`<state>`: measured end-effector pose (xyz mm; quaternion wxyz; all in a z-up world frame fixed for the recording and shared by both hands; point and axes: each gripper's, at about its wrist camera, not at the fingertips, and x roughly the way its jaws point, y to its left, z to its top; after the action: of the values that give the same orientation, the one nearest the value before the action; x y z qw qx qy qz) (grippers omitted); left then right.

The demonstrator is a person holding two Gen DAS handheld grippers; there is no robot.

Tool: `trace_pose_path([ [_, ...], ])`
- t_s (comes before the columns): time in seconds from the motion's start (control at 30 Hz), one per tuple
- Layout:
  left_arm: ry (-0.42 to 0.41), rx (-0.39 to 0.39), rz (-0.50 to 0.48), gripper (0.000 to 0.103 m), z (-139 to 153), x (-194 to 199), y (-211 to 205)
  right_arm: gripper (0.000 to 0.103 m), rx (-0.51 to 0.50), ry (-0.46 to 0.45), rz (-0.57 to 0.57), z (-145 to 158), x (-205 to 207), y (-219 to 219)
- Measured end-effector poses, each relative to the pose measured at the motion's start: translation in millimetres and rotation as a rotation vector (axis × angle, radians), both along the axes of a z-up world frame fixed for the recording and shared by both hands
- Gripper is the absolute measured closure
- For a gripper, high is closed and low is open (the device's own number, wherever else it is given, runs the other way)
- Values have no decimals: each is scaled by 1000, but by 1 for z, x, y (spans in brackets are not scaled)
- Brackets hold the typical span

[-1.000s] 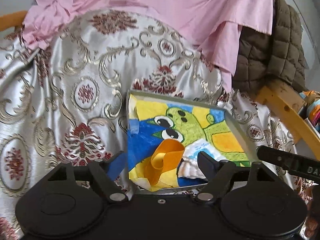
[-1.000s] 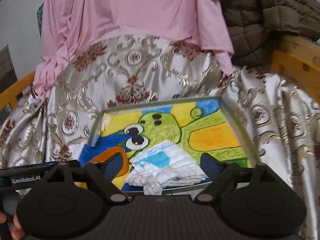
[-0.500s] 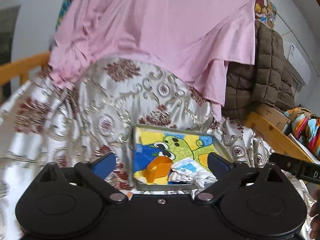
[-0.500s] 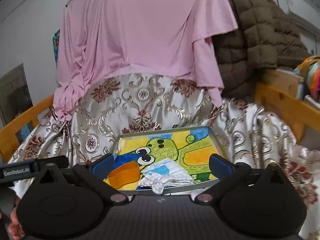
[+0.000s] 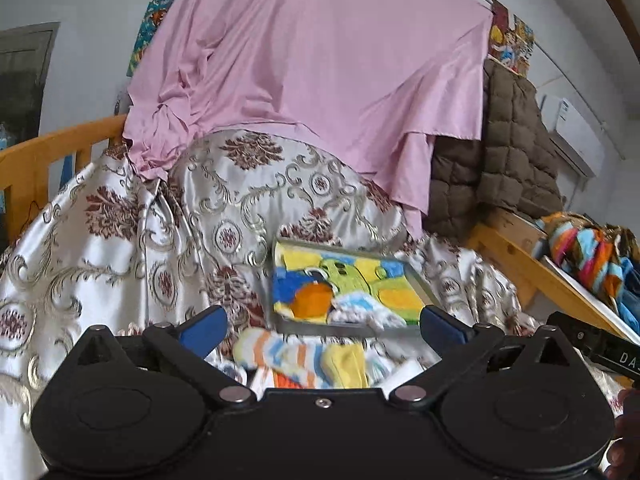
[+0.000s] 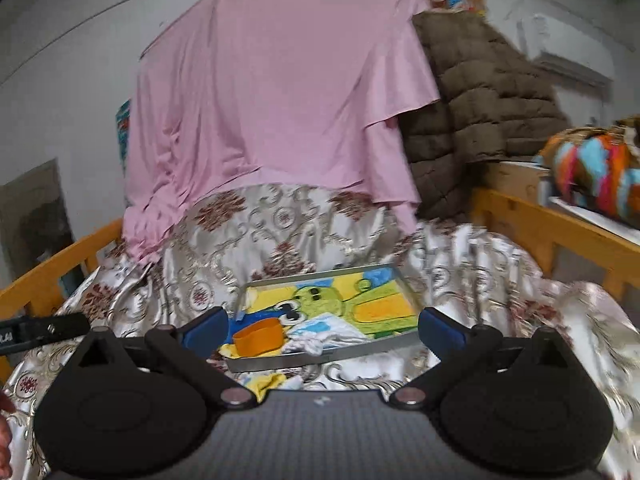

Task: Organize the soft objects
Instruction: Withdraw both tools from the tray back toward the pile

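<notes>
Striped sock (image 5: 276,354) is seen on the bed just in front of the tray (image 5: 420,282), long axis crosswise, nearest the left gripper (image 5: 322,330) (fingers wide apart, empty). Right gripper (image 6: 322,330) likewise spread, empty.

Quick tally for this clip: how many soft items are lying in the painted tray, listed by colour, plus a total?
Orange ribbon loop: 1
White-and-blue folded cloth: 1
Total in the tray: 2
More colourful soft pieces lie outside, in front of the tray, too blurred to count.
</notes>
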<state>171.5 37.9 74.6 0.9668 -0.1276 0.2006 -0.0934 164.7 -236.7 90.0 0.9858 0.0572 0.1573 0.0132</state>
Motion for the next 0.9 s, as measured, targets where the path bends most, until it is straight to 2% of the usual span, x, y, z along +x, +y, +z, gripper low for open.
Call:
trace_pose_path([
  [0.2, 8, 39, -19, 1, -13, -34, -4, 0, -12, -36, -81, -15, -50, -1],
  [0.37, 54, 46, -39, 1, -26, -52, -5, 0, -30, -28, -87, -30, -78, 1],
  [0.57, 116, 59, -52, 1, -40, -64, -5, 0, -92, 9, -84, -55, -102, 13],
  [0.9, 194, 128, -98, 1, -57, -71, -15, 0, -101, 66, -46, -73, -117, 20],
])
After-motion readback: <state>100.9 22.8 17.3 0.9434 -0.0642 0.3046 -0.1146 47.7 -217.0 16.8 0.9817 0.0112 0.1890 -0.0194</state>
